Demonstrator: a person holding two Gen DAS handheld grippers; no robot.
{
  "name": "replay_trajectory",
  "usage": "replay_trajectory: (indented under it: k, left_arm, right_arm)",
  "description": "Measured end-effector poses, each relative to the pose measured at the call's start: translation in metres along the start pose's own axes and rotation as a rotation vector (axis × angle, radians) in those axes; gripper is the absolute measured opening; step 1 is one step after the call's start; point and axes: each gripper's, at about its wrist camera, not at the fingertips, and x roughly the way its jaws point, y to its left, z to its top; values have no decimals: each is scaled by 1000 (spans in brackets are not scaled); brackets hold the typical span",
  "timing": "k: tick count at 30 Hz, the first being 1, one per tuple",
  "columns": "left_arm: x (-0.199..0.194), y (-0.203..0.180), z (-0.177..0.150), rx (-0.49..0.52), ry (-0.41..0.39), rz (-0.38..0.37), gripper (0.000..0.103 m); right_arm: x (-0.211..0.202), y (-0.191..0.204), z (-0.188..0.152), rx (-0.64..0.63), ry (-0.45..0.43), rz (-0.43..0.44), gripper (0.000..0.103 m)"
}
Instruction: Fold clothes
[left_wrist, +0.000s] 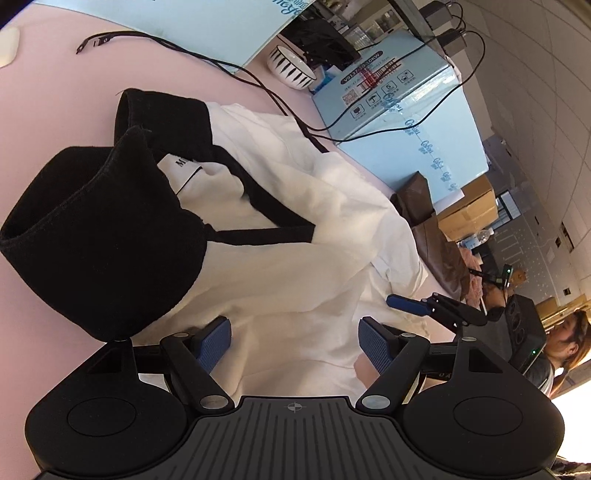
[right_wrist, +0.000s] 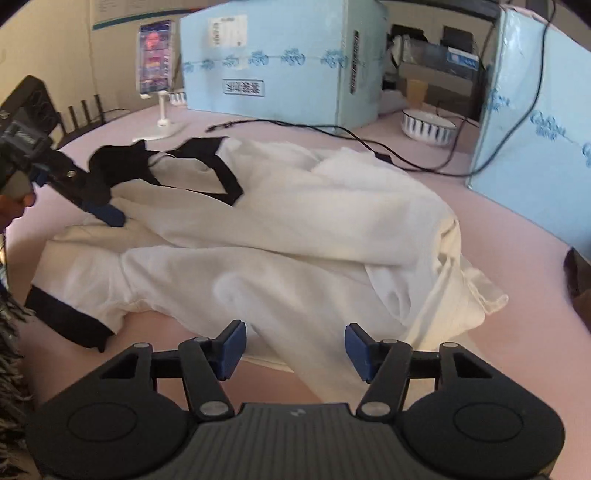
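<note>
White cotton with black trim, the hooded garment (right_wrist: 280, 221) lies crumpled across the pink table (right_wrist: 498, 221), its black hood (left_wrist: 96, 236) at one end. The left claw (left_wrist: 293, 345) stands spread over the fabric beside the hood, pinching nothing. The right claw (right_wrist: 295, 350) is also spread, with a fold of white cloth between its pads but not pressed. Beyond the garment a striped bowl (right_wrist: 428, 127) sits between two pale blue boxes (right_wrist: 273, 66); its contents cannot be made out. A black cable (right_wrist: 332, 133) trails past.
</note>
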Motion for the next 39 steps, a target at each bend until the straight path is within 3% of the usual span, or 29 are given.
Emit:
replay_trajectory:
  k: [2, 5, 7, 8, 9, 12, 17, 22, 25, 29, 31, 33, 37, 39]
  left_arm:
    - [1, -6, 3, 25, -13, -10, 78]
    - [9, -12, 7, 36, -8, -27, 78]
    - [15, -12, 7, 26, 5, -31, 78]
    - [18, -11, 7, 22, 14, -36, 78]
    - [21, -10, 6, 17, 23, -42, 78]
    - [26, -9, 3, 12, 40, -38, 78]
    - [27, -8, 0, 6, 43, -39, 78]
    - [27, -6, 0, 4, 43, -46, 78]
    - [27, -5, 0, -3, 41, -51, 78]
    - [26, -3, -1, -11, 38, -56, 79]
    - [26, -3, -1, -11, 36, -58, 79]
    - [27, -3, -1, -14, 37, -59, 79]
    - [27, -3, 0, -20, 36, -58, 79]
    - [27, -3, 0, -22, 37, -54, 79]
  right_arm:
    - [-14, -18, 11, 101, -80, 26, 67]
    - [-21, -64, 27, 370, -154, -103, 70]
    - [-13, -112, 25, 649, -118, -166, 68]
    - [-5, -138, 20, 786, -80, -178, 61]
    - [4, -154, 16, 857, -62, -174, 53]
    - [23, -182, 10, 958, -62, -160, 47]
    - [39, -189, 17, 1003, -61, -163, 47]
    - [28, -186, 22, 960, -95, -183, 46]
    - [35, -188, 18, 987, -51, -162, 42]
    - [37, -188, 16, 1014, -60, -157, 37]
    - [40, -188, 17, 1018, -64, -160, 27]
    - [49, -188, 19, 1004, -55, -200, 2]
    - [52, -180, 27, 902, -104, -296, 1]
    - [40, -174, 38, 791, -205, -381, 1]
